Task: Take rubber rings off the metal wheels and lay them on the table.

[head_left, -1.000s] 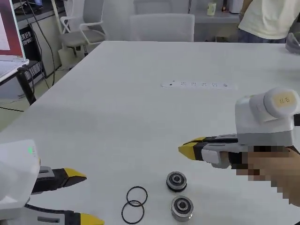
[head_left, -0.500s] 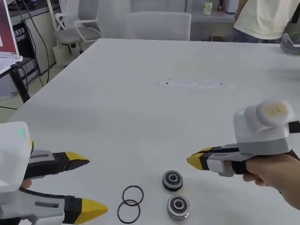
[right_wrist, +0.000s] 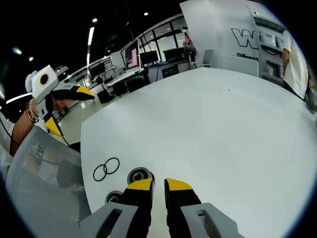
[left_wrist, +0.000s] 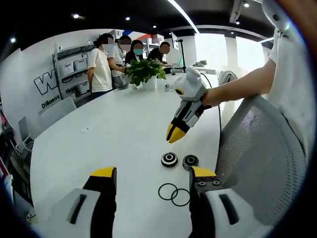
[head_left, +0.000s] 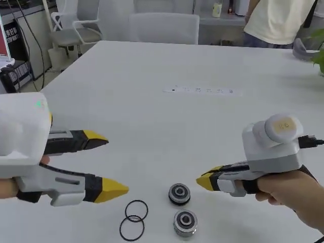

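Note:
Two small metal wheels lie near the table's front edge, one (head_left: 179, 193) with a dark rim and one (head_left: 185, 223) closer to me and greyer. Left of them lie two thin black rubber rings (head_left: 136, 209), (head_left: 131, 228), overlapping, flat on the white table (head_left: 152, 116). My left gripper (head_left: 106, 163) hovers open above and left of the rings, nothing between its jaws. My right gripper (head_left: 205, 181) is shut and empty, its tip just right of the dark-rimmed wheel. The left gripper view shows the wheels (left_wrist: 169, 159) and rings (left_wrist: 168, 191) ahead. In the right gripper view, a wheel (right_wrist: 140, 175) sits at the gripper (right_wrist: 158, 186) tips.
A white power strip (head_left: 197, 90) lies mid-table. Chairs (head_left: 162, 25) stand at the far edge, and a person (head_left: 276, 20) stands at the far right. A potted plant (left_wrist: 143, 69) is at the table's far end. A mesh chair back (left_wrist: 257, 148) is beside me.
My left gripper has risen and come forward over the table, still open. The right gripper has dropped a little toward the wheels, still shut. Wheels and rings lie where they were.

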Demonstrator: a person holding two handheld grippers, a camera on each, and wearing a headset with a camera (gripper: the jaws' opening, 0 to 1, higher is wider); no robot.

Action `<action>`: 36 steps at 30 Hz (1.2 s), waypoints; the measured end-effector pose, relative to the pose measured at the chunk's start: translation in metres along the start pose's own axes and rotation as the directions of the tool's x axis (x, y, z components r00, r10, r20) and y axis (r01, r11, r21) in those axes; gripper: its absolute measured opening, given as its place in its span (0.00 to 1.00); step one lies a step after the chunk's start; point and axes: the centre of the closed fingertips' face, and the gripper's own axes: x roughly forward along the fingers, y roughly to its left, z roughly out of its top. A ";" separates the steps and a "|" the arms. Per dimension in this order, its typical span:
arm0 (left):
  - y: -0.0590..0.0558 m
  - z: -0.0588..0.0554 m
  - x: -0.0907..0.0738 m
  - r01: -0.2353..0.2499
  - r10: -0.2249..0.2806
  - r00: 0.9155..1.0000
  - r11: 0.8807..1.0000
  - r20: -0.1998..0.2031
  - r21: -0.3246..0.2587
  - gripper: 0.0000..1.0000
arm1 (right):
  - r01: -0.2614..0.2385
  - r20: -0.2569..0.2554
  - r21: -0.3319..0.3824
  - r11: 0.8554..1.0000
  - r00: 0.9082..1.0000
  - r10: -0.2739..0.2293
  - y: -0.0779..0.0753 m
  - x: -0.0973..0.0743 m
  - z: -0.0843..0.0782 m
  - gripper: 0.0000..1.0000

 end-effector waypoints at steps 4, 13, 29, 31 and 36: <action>-0.004 0.009 0.016 0.045 -0.045 0.999 0.998 -0.005 0.048 0.56 | -0.004 0.019 0.007 1.000 1.000 0.003 0.003 -0.004 0.006 0.06; -0.001 0.034 0.044 0.107 -0.109 0.994 0.986 0.009 0.126 0.56 | 0.009 0.060 0.030 1.000 0.998 -0.011 -0.001 -0.018 0.016 0.07; -0.012 0.029 0.096 0.196 -0.195 0.981 0.971 -0.015 0.137 0.54 | 0.003 0.041 0.069 0.998 0.999 -0.006 -0.006 -0.012 -0.004 0.06; -0.013 0.022 0.099 0.196 -0.196 0.980 0.971 -0.011 0.139 0.54 | -0.003 0.040 0.067 0.998 0.999 0.001 -0.006 -0.011 -0.006 0.07; -0.013 0.009 0.104 0.183 -0.185 0.982 0.980 0.030 0.073 0.53 | -0.025 0.023 0.046 0.999 0.999 0.024 -0.003 -0.008 -0.015 0.07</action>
